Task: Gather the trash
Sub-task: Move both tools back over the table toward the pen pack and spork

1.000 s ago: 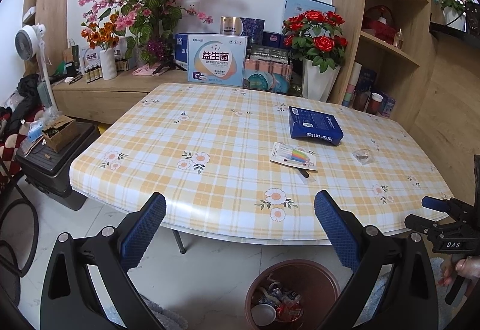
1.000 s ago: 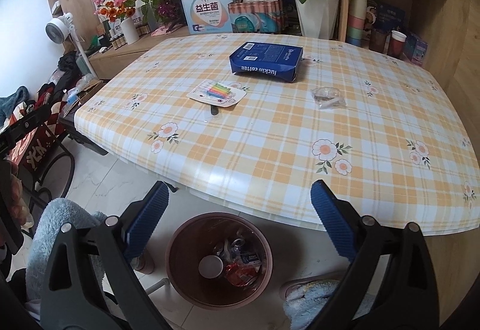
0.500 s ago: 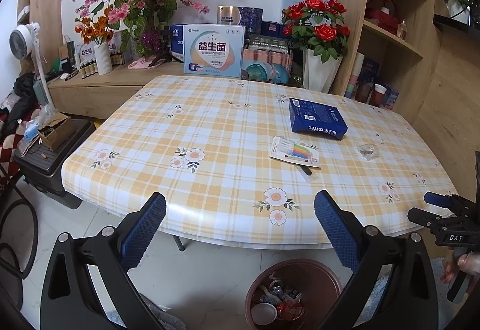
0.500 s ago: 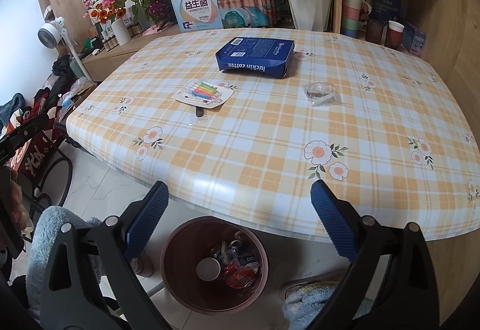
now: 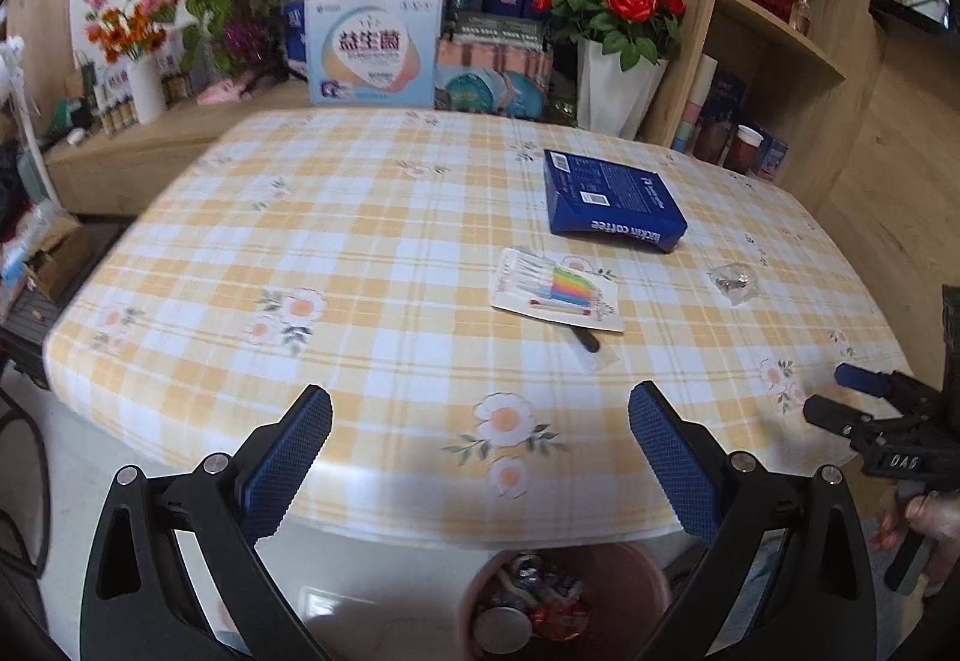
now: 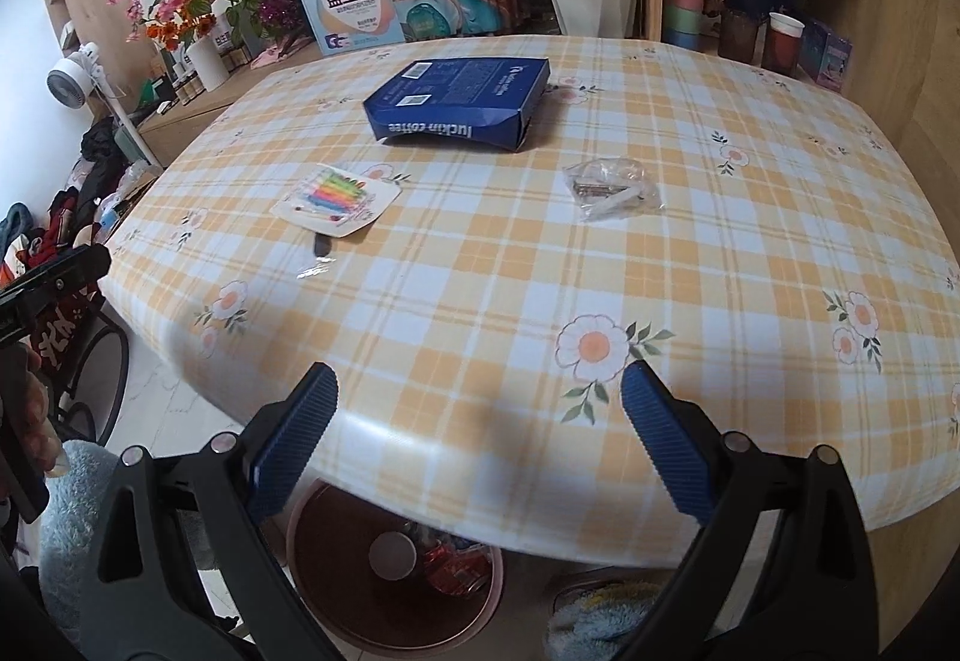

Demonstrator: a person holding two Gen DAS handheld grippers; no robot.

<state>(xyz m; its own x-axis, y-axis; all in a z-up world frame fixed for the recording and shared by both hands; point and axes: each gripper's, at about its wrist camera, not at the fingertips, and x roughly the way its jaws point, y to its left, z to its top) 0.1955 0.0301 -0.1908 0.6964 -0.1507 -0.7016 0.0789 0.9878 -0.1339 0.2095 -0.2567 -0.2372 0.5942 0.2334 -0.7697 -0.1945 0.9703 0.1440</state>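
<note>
On the checked tablecloth [image 5: 360, 253] lie a blue coffee box [image 5: 612, 202] [image 6: 459, 99], a white card with coloured strips [image 5: 555, 292] [image 6: 336, 199] with a small black piece at its near edge, and a crumpled clear wrapper [image 5: 732, 281] [image 6: 612, 187]. A brown waste bin [image 5: 564, 595] [image 6: 396, 559] with trash inside stands on the floor under the table's near edge. My left gripper [image 5: 480, 451] is open over the near edge, empty. My right gripper [image 6: 474, 433] is open over the near edge too, empty; it also shows at the right of the left wrist view [image 5: 852, 391].
A sideboard behind the table holds flower vases [image 5: 612, 78], a white-and-blue carton [image 5: 372, 51] and tins. Wooden shelves [image 5: 774, 24] with cups stand at the right. A fan [image 6: 75, 81] and clutter sit at the left. A hand [image 5: 927, 511] holds the right gripper's handle.
Both grippers have moved forward toward the table, so their fingers now overlap its near edge. The items on the table have not moved, and both grippers stay open.
</note>
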